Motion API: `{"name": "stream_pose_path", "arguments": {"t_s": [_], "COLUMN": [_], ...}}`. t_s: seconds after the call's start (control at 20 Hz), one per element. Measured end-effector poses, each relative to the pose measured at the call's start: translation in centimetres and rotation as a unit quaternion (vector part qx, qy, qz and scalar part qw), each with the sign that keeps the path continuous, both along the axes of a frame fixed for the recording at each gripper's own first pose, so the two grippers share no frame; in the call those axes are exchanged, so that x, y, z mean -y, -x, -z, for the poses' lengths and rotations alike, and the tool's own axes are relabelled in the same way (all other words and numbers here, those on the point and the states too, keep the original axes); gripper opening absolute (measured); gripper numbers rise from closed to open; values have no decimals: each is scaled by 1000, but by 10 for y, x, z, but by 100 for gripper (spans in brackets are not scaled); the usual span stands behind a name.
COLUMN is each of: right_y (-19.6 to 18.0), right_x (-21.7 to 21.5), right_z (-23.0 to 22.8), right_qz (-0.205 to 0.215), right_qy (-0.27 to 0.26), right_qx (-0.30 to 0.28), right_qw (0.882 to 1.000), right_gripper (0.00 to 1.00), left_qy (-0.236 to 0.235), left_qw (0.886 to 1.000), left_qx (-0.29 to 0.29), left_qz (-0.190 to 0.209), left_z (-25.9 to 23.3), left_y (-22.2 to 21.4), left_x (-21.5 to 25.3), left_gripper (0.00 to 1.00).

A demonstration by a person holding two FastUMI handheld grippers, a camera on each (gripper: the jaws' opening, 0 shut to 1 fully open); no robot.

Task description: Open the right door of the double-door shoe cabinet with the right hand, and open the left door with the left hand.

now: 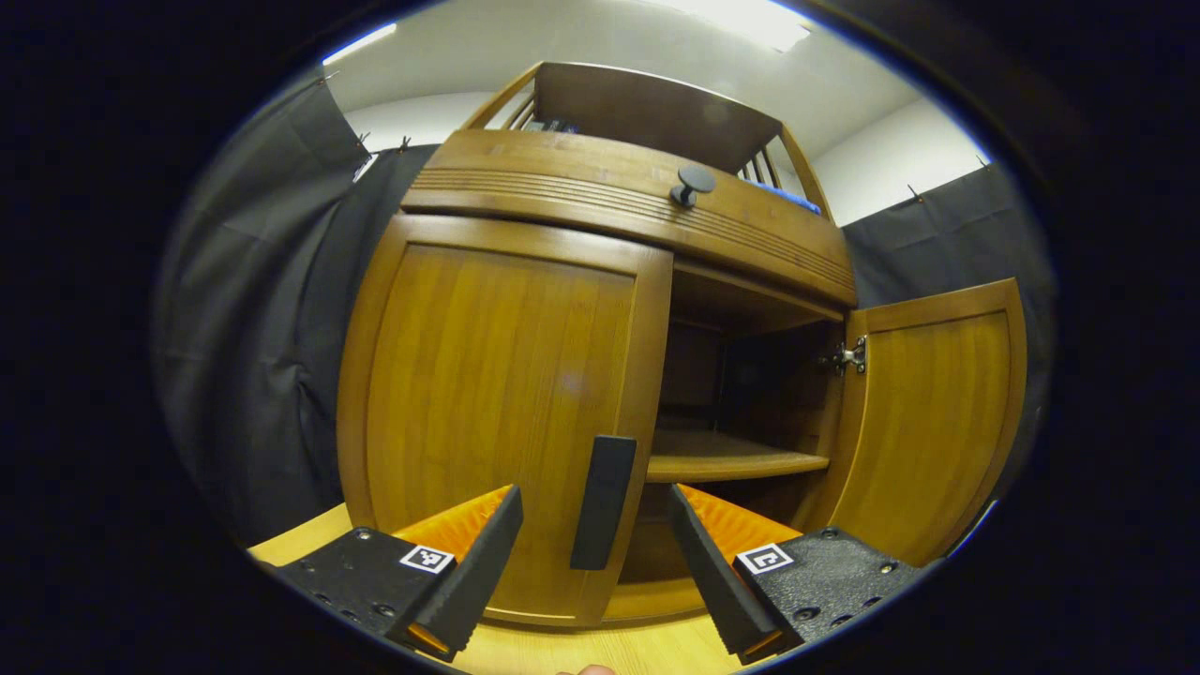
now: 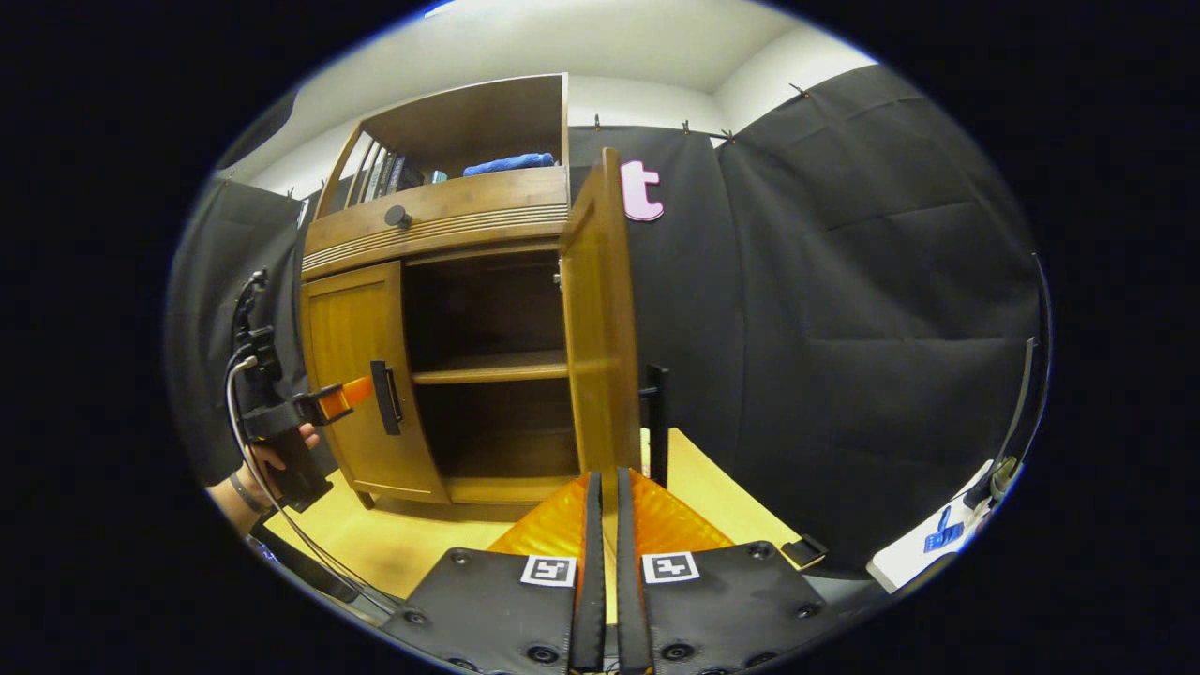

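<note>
Tongs (image 1: 594, 562) flank flat bar handle (image 1: 603, 502) on grained wooden door (image 1: 487, 394).

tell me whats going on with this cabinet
A person is opening a double-door shoe cabinet with a tool in each hand. The right door already stands swung open, and the right tool, nearly closed, sits in front of its edge. The left door is closed; the open left tool straddles its handle, not yet gripping.

Light wooden floor (image 2: 394, 544), shoe cabinet (image 2: 441, 337) standing on it
</note>
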State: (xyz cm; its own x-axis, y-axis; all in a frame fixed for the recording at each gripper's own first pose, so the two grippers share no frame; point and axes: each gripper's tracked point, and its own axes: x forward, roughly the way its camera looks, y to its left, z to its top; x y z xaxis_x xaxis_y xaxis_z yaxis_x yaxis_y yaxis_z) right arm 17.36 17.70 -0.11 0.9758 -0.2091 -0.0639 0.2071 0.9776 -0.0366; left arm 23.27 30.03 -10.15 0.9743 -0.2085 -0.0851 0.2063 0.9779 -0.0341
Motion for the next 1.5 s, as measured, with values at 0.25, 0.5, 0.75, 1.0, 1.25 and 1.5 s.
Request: {"name": "stream_pose_path", "arguments": {"t_s": [0.25,0.5,0.75,1.0,1.25,1.5], "right_y": [-17,-29,-43,-49,-53,-55], "right_x": [-10,-18,-24,-22,-23,-27], "right_z": [12,15,9,1,-5,-9], "right_qz": [-12,-30,-46,-44,-42,-43], "right_qy": [-26,-31,-29,-25,-23,-12], "right_qx": [-3,-6,-1,15,24,28], "right_qw": [1000,999,999,999,999,999], "right_gripper": [55,84,92,84,84,84], "left_qy": [-22,-31,-33,-9,-8,-11], "left_qw": [1000,1000,999,999,999,998], "left_qx": [8,-5,-24,-41,-46,-60], "left_qz": [2,-2,1,0,24,16], "left_z": [7,24,41,49,51,50], "left_y": [-23,-39,-53,-65,-62,-58], "left_x": [8,7,12,8,19,19], "left_gripper": [92,94,86,67,33,27]}}
